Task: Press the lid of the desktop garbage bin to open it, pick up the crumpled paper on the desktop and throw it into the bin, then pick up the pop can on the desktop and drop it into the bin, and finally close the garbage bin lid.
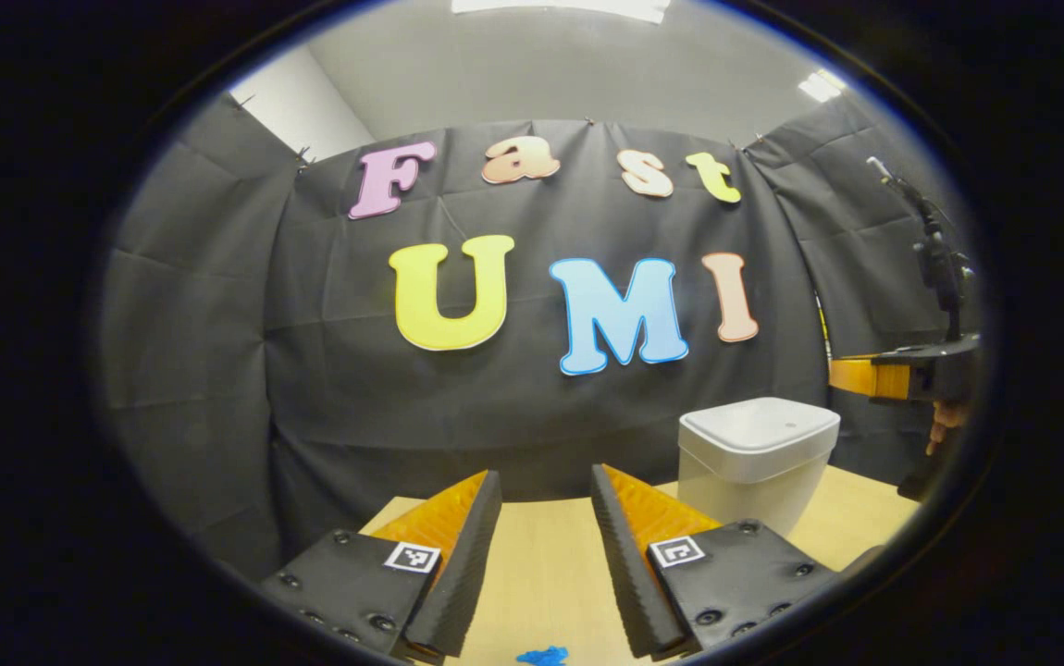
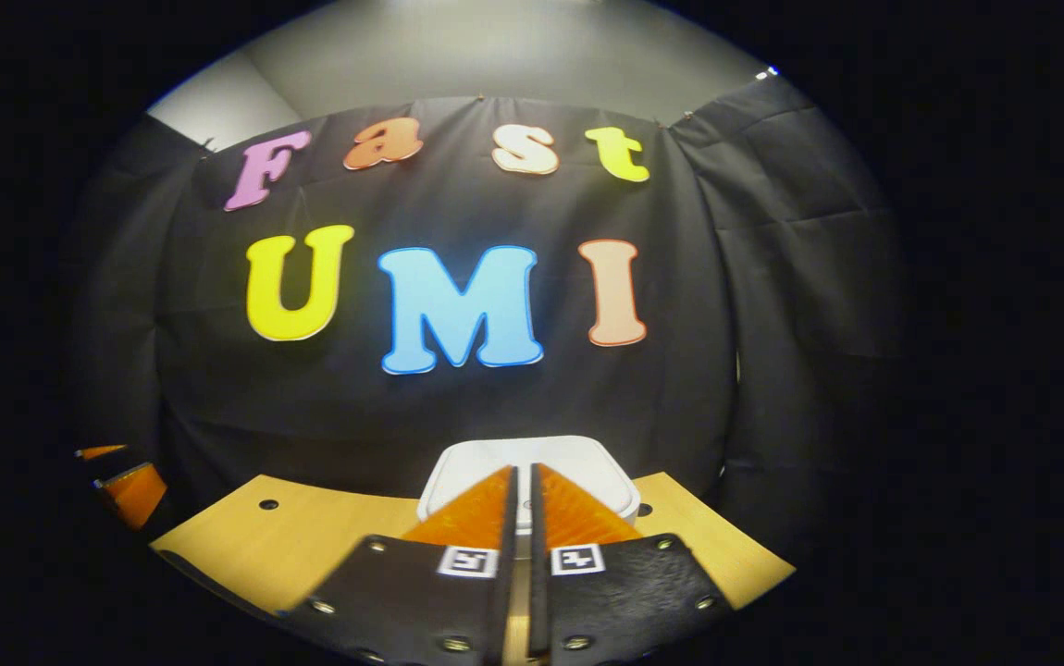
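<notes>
In the left gripper view, the left gripper [image 1: 546, 532] was seen at the bottom centre of the frame with its two fingers spread well apart and nothing held between them; bare tabletop showed in the gap. The garbage bin [image 1: 754, 462] stood on the wooden table [image 1: 550, 564] at the lower right of the frame, to the right of the right-hand finger, with its lid [image 1: 761, 427] lying flat and closed. A small blue object [image 1: 542, 656] was glimpsed at the very bottom edge between the fingers; what it was could not be told. At the right edge of the frame, the right gripper [image 1: 851, 376] was seen farther off, above and beside the bin, with a hand [image 1: 944, 421] behind it and a dark stand [image 1: 939, 259] rising above.

In the right gripper view, the right gripper [image 2: 523, 504] was seen at the bottom centre with its fingers brought almost together, only a thin slit left between them and nothing grasped. Directly behind its tips, at lower centre, the garbage bin [image 2: 578, 467] was seen with its pale lid closed; whether the tips touched the lid could not be told. The table [image 2: 310, 536] curved across the lower part of the frame, and the left gripper [image 2: 120, 476] showed at the lower left edge.

The crumpled paper and the pop can could not be made out.
</notes>
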A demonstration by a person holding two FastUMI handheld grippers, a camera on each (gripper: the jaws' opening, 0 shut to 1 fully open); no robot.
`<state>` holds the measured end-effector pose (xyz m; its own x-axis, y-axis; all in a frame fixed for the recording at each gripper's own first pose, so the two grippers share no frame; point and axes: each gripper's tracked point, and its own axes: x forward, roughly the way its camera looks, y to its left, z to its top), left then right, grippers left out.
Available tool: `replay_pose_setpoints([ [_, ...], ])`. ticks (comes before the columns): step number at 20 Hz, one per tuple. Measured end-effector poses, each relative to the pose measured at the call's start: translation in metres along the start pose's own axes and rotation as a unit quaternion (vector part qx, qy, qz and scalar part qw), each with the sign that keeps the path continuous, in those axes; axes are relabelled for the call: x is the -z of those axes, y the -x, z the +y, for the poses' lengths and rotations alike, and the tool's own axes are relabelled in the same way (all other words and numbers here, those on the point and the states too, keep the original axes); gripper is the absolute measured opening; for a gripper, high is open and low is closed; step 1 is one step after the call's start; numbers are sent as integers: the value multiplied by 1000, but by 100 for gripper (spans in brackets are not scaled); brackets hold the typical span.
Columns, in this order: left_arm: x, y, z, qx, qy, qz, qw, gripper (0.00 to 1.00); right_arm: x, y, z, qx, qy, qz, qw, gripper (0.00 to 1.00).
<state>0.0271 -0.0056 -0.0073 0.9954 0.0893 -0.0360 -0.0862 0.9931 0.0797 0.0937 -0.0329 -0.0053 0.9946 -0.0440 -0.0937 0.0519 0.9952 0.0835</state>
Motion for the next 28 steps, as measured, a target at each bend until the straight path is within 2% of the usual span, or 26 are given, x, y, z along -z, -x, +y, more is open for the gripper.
replay_pose_setpoints([
  [1,0,0,0,-1,-1,-1,1000,63,8,-9,-2,-1,-15,10,1000,7],
  [3,0,-3,1,-4,0,0,1000,80,15,-21,-8,1,-27,26,999,11],
  [4,0,-3,1,-4,0,1,1000,81,17,-26,-11,1,-24,32,999,11],
  [5,0,-4,1,-4,-1,1,1000,76,21,-33,-12,1,-17,36,999,11],
  [6,1,-4,3,-5,-2,1,1000,76,23,-37,-12,-1,-8,40,999,11],
  [8,1,-7,2,-5,-4,1,1000,88,29,-54,-14,-2,12,44,999,11],
  [9,1,-8,2,-5,-4,2,1000,91,29,-40,-14,-1,12,46,999,11],
  [10,1,-9,4,-6,-4,2,1000,91,32,-51,-9,-11,13,51,999,3],
  [17,1,-13,2,-9,-3,3,1000,91,45,-64,0,-29,52,68,996,4],
  [18,3,-12,2,-9,-2,3,1000,82,50,-66,1,-31,55,77,995,4],
  [19,3,-12,1,-9,0,3,1000,91,54,-67,1,-32,56,86,994,4],
  [22,3,-11,4,-13,1,3,1000,91,64,-68,2,-32,59,108,992,4],
  [24,4,-11,6,-15,3,4,1000,96,63,-68,1,-32,63,108,992,4],
  [25,5,-11,7,-17,4,5,1000,79,67,-67,2,-33,67,112,991,4],
  [26,6,-11,8,-17,6,6,1000,97,65,-66,2,-35,73,112,990,4],
  [28,9,-13,8,-18,10,8,1000,98,69,-67,1,-38,79,114,990,4],
])
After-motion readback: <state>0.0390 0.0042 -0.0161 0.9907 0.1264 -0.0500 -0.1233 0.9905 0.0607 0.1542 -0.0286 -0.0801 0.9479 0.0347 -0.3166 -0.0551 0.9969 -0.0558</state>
